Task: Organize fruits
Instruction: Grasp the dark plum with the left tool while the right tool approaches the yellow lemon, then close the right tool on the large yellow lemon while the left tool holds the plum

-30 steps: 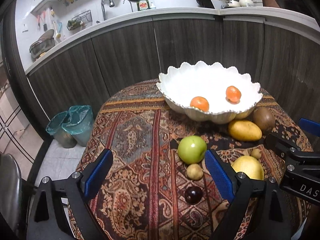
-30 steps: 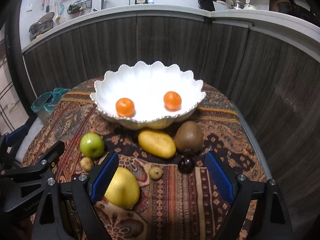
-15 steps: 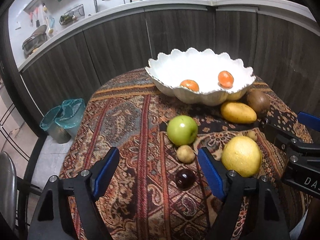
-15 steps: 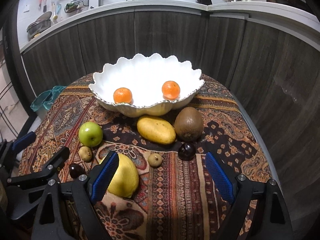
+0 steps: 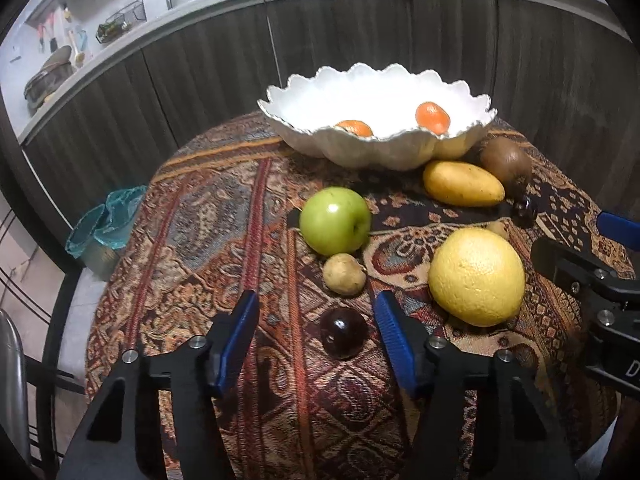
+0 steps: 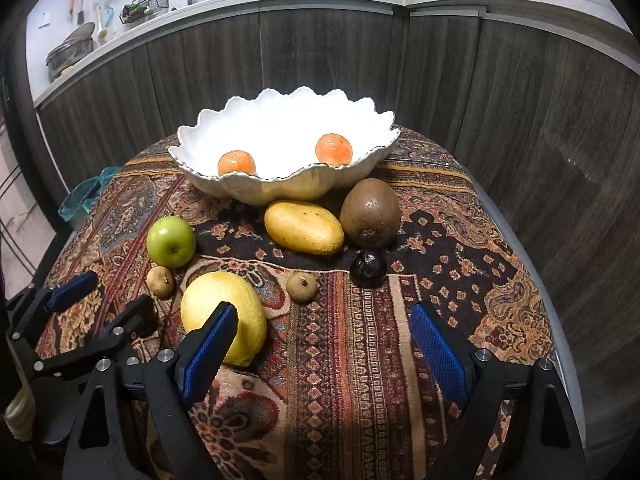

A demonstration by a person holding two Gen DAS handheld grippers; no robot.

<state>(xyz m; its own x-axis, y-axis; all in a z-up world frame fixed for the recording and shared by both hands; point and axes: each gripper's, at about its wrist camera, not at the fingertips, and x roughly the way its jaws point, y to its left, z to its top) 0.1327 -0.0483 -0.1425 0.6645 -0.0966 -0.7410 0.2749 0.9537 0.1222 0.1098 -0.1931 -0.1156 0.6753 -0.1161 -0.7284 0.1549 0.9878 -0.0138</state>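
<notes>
Left wrist view: left gripper (image 5: 316, 320) points down at the patterned surface (image 5: 192, 240), its blue pads apart.
Left gripper state: released, nothing pressed; its jaws have just been closing, and the dark plum (image 5: 343, 338) lies between them, nearer the right pad, touched by neither.
Ahead of left gripper: small tan fruit (image 5: 344, 279) just beyond the plum, then the green apple (image 5: 335, 220) touching it.
Right of left gripper: big yellow citrus (image 5: 477, 276) just beside the right pad.
Far ahead: white scalloped bowl (image 5: 376, 148) holding two oranges, one at left (image 5: 355, 128) and one at right (image 5: 433, 117); yellow mango (image 5: 462, 189) and brown kiwi (image 5: 506, 164) rest side by side just in front of the bowl.
Right wrist view: right gripper (image 6: 324, 344) is released, jaws wide, only cloth between them.
Near right gripper: the yellow citrus sits behind its left pad, partly hidden by it; a second tan fruit (image 6: 301, 287) and a second dark plum (image 6: 368, 267) lie ahead, the plum up against the kiwi.
Left of right gripper: the left gripper's black frame low over the surface.
Behind the surface: dark wood cabinet fronts (image 6: 320, 60) under a pale countertop.
</notes>
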